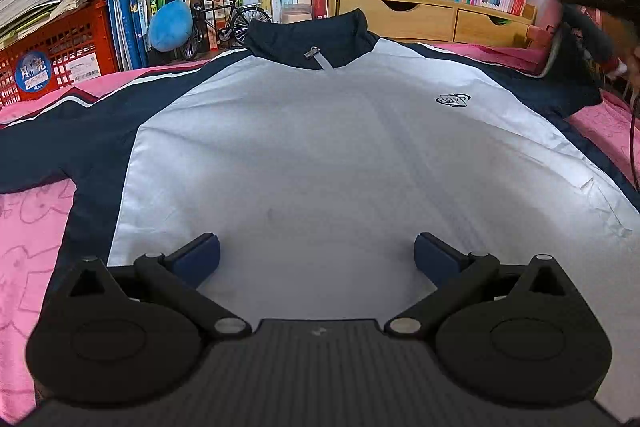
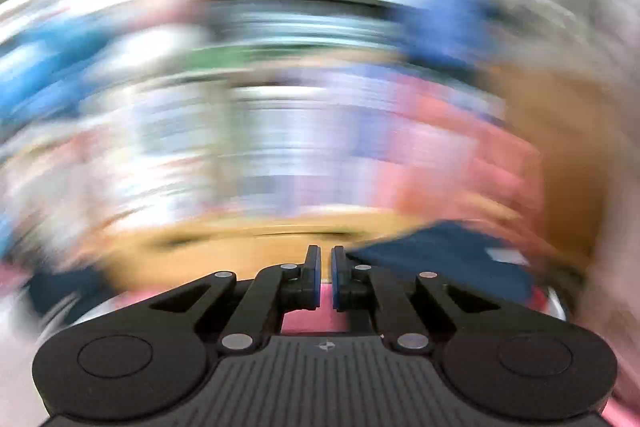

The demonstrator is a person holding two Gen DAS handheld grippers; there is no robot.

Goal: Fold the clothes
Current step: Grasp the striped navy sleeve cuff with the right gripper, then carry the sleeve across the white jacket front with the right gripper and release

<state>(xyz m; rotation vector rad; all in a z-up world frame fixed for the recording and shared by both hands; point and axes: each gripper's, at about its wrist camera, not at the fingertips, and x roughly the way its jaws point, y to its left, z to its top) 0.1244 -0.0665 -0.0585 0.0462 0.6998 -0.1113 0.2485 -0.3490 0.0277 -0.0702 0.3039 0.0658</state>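
- Hovering low over the hem of the jacket (image 1: 320, 155), left claw (image 1: 316, 255) spread wide, blue pads clear of the cloth, nothing between them.
- Lying face up and flat on the pink bedspread (image 1: 32, 227): white front panel of the jacket smooth and slightly glossy, navy side panels and sleeves darker and softer-looking, thin white piping along the shoulder left of the collar.
- Judged as the step in hand: folding a sleeve inward over the white panel. Best done by pinching only the top layer at the cuff, lifting just enough to clear the body, carrying it across in one sweep and laying it down without dragging the front out of line.
- Right claw (image 2: 326, 277) closed to a sliver, pads nearly meeting; navy fabric just beside its right finger, though whether any is pinched cannot be told through the heavy blur.
- Beyond the white panel: navy stand-up collar (image 1: 312, 39) with a grey zipper pull.
- Behind the collar: model bicycle (image 1: 224, 23), blue plush ball, red plastic crate, wooden drawer unit, tight rows of books.
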